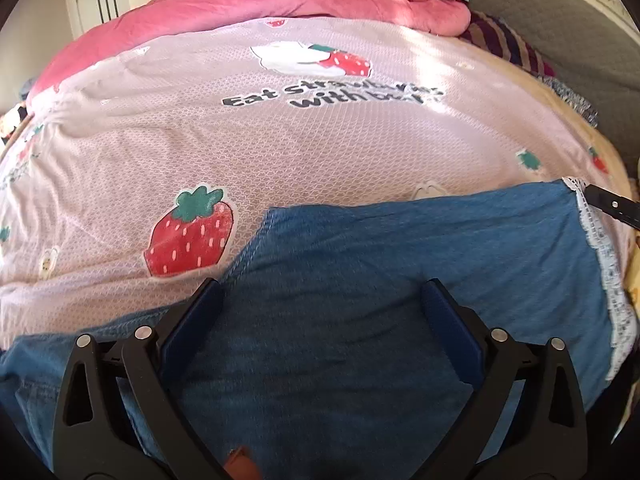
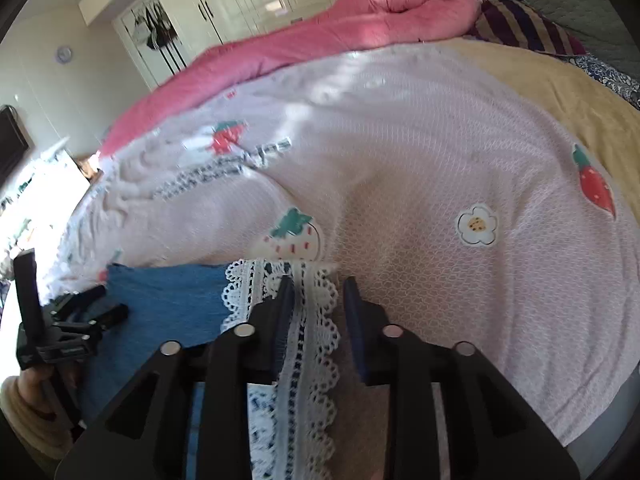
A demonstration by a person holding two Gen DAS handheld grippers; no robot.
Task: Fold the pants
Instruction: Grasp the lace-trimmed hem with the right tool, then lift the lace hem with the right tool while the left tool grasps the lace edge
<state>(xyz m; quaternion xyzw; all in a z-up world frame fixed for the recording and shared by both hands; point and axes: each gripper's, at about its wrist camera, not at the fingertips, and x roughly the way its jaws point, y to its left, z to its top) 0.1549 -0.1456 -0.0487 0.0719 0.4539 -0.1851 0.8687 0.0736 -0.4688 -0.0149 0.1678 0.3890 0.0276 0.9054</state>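
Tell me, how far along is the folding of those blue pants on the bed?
Done: the blue pants lie flat on the strawberry bedspread, looking doubled over, lace hem at the right end. In hand: the right gripper straddles the lace, jaws slightly apart; the left gripper hangs wide open above the denim, gripping nothing. Left: probably another fold to make a compact bundle.

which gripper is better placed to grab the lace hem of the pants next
Right. The right gripper already straddles the lace hem, jaws apart. The left gripper hovers wide open over the plain denim of the pants.
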